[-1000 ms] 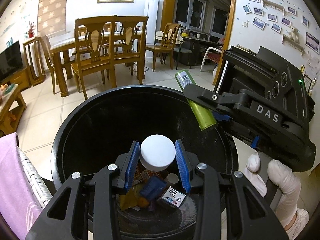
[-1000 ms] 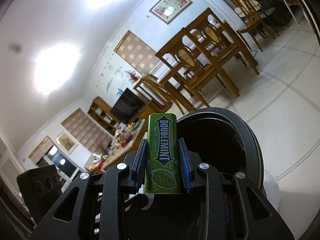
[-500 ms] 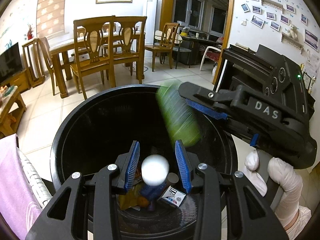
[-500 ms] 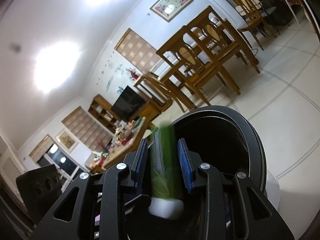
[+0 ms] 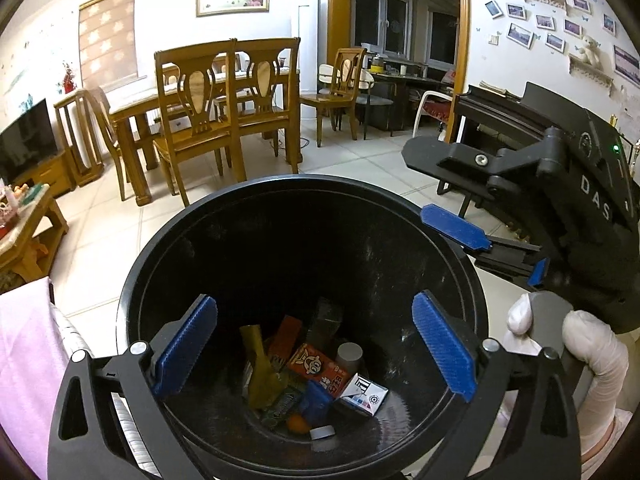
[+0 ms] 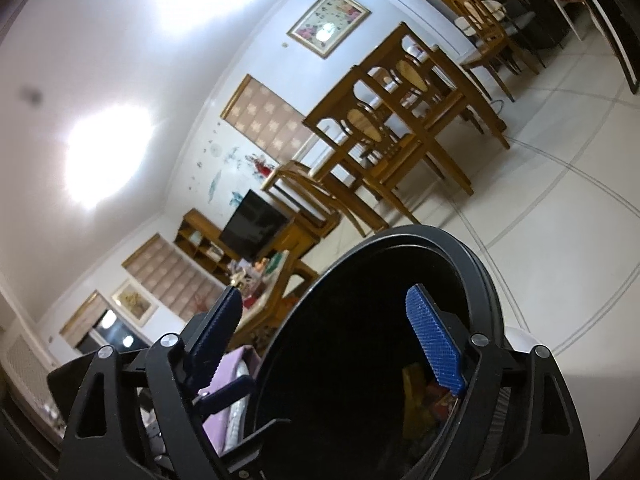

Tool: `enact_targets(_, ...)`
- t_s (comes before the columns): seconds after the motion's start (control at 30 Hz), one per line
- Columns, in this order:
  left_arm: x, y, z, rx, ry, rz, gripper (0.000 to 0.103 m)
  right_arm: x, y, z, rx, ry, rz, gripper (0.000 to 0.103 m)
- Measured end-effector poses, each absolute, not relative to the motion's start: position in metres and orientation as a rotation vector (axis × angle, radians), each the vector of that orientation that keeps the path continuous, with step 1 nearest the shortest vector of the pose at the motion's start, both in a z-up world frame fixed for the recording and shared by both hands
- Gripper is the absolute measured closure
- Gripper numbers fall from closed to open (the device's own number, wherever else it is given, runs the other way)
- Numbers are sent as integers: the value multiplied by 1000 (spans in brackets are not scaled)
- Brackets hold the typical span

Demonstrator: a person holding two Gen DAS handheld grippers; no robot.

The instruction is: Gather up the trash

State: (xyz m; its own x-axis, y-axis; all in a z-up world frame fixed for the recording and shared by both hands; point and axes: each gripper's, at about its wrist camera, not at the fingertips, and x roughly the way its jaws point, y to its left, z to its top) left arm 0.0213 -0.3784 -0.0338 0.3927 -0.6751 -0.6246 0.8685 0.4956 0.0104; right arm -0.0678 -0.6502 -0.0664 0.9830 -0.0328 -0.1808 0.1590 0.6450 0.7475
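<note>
A black round trash bin (image 5: 168,248) stands on the tiled floor; it also shows in the right wrist view (image 6: 484,280). At its bottom lies trash: an orange carton (image 5: 316,366), a white pack (image 5: 365,394), a yellow wrapper (image 5: 258,368) and a grey cap (image 5: 349,354). My left gripper (image 5: 314,348) is open and empty above the bin's mouth. My right gripper (image 6: 326,340) is open and empty at the bin's right rim; it also shows in the left wrist view (image 5: 448,208), held by a white-gloved hand (image 5: 596,352).
Wooden dining chairs (image 5: 228,108) and a table stand beyond the bin. A low wooden table (image 5: 28,224) with small items and a TV (image 5: 24,140) are at the left. A pink cloth (image 5: 24,360) on a seat lies beside the bin.
Both grippers opened. The white round lid fell from the left gripper and the green gum pack fell from the right gripper into the bin.
</note>
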Motion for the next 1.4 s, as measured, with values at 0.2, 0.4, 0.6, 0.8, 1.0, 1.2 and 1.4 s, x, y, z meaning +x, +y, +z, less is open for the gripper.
enact_targets(0.2, 21, -377, -35, 363, 602, -1007, 5, -78, -651, -65, 886, 138, -116, 5)
enact_targets(0.4, 20, -378, -34, 367, 602, -1006, 5, -84, -647, -57, 884, 157, -133, 5)
enact_targets(0.6, 21, -374, -29, 341, 593, -1032, 5, -89, -644, -48, 879, 158, -147, 5)
enact_targets(0.8, 23, -350, -16, 247, 632, -1052, 5, -89, -636, -42, 874, 170, -142, 5)
enact_targets(1.0, 24, -306, 4, 175, 590, -1010, 5, -79, -617, -34, 852, 190, -108, 5)
enact_targets(1.2, 21, -255, 13, 100, 525, -910, 5, -62, -584, -22, 812, 225, -47, 5)
enact_targets(1.4, 29, -187, 23, 44, 453, -709, 5, -33, -528, -8, 732, 282, 48, 5)
